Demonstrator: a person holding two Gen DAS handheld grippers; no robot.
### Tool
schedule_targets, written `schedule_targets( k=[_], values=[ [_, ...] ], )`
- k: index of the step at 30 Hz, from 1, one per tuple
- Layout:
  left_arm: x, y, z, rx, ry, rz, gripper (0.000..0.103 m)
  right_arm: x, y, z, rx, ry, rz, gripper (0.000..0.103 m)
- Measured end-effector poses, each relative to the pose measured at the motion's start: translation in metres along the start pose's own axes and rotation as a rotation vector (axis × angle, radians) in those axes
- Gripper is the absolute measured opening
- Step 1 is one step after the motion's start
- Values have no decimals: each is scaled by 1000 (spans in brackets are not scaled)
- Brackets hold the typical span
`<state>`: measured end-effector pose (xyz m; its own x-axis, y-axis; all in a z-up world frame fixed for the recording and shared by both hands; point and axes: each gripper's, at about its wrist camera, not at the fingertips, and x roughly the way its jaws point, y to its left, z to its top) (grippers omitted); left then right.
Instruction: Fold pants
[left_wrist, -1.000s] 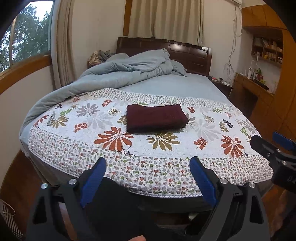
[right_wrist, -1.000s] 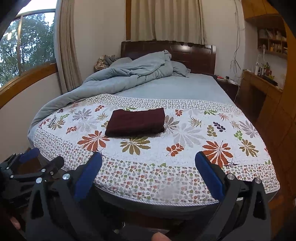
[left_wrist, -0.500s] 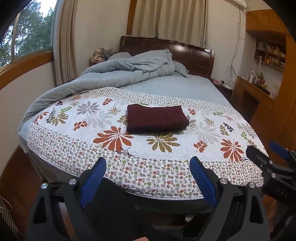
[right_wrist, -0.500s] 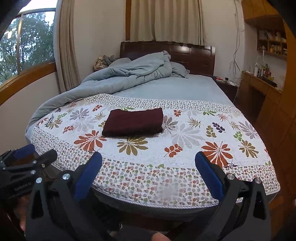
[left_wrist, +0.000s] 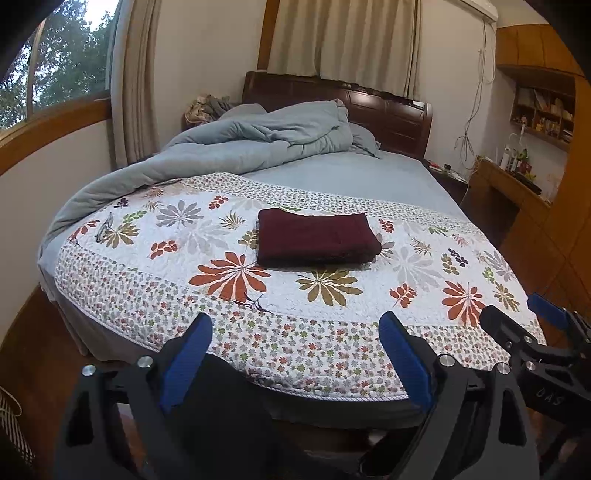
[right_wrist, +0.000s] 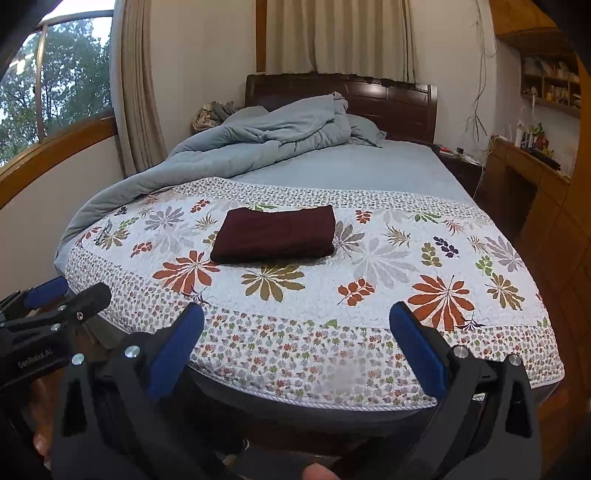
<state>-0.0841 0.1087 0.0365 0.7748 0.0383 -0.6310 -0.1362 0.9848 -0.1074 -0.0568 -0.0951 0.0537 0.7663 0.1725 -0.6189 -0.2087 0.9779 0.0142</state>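
The dark maroon pants lie folded into a neat flat rectangle on the floral quilt; they also show in the right wrist view. My left gripper is open and empty, held off the foot of the bed, well short of the pants. My right gripper is open and empty too, also off the bed's foot edge. Each gripper shows at the edge of the other's view: the right one and the left one.
A rumpled blue-grey duvet is piled at the head of the bed by the dark headboard. A wooden desk and shelves stand on the right. A window and curtain are on the left.
Both grippers have drawn back a little from the bed and drifted slightly; the pants have not moved. Both jaws stay open.
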Motion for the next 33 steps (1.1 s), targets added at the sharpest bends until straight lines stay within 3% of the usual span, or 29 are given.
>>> schedule_targets(
  k=[6, 23, 33],
  values=[
    [2, -7, -2, 32, -2, 35, 94, 1, -1, 0, 8, 8, 14, 100],
    [-8, -9, 1, 36, -22, 15, 94, -4, 1, 5, 8, -18, 3, 100],
    [-2, -6, 0, 23, 7, 20, 94, 1, 1, 7, 3, -19, -7, 100]
  ],
)
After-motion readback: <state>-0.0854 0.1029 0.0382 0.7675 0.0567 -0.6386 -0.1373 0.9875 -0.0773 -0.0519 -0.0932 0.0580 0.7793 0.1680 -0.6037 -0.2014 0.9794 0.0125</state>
